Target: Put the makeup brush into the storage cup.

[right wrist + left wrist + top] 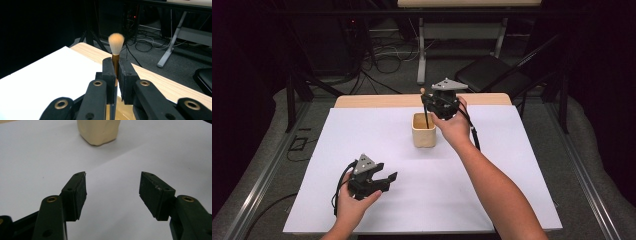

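Clamping a makeup brush (pixel 116 53) between closed jaws, right gripper (pixel 435 103) poised directly over a cream square cup (pixel 424 130). Brush held upright: tan bristle tuft (pixel 116 40) standing above the pads, coppery ferrule pinched at mid-height, dark handle (pixel 427 119) dropping from below the jaws into the cup's mouth. Cup plain, pale wood-coloured, with rounded corners, sitting on the white sheet (pixel 492 200) just under that gripper.

Nearer the person and well apart from the cup, left gripper (pixel 384 179) resting low on the sheet, jaws spread wide with nothing between the pads (pixel 79 192); cup (pixel 98 131) straight ahead of them, bare white sheet between.

Beyond the right gripper, wooden table edge (pixel 377 101), then grey floor with cables (pixel 382 52), a table leg (pixel 421 50) and a black chair (pixel 492 74). Open sheet on every side of the cup.
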Tool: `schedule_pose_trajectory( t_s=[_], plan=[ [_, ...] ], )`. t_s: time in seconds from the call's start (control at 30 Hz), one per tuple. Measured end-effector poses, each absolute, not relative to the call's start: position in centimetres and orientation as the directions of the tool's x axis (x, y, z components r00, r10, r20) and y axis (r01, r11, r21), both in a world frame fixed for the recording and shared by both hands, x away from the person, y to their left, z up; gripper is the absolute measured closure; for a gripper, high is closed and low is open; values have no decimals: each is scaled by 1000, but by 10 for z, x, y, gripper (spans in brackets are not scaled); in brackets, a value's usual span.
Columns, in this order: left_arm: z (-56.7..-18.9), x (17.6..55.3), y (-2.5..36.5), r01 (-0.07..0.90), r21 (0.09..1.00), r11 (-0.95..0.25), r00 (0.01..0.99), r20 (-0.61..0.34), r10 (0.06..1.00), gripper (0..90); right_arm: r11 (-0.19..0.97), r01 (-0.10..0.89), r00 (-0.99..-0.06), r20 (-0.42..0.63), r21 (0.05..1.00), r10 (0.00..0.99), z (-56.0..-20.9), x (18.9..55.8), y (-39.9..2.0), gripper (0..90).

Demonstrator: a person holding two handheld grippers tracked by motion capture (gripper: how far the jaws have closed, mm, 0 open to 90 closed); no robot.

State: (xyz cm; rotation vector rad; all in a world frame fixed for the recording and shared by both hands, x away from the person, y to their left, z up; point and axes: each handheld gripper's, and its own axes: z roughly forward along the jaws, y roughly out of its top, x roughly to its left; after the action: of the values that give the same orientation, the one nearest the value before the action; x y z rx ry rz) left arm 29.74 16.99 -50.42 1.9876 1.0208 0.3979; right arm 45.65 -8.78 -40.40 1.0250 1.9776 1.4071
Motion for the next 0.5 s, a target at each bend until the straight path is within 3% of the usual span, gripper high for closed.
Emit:
schedule_pose_trajectory(
  t_s=[0.5],
  plan=[
    [-505,296,173,515,797,-316,612,-84,786,387,195,312,-591,30,930,806,-416,456,-89,841]
  ],
)
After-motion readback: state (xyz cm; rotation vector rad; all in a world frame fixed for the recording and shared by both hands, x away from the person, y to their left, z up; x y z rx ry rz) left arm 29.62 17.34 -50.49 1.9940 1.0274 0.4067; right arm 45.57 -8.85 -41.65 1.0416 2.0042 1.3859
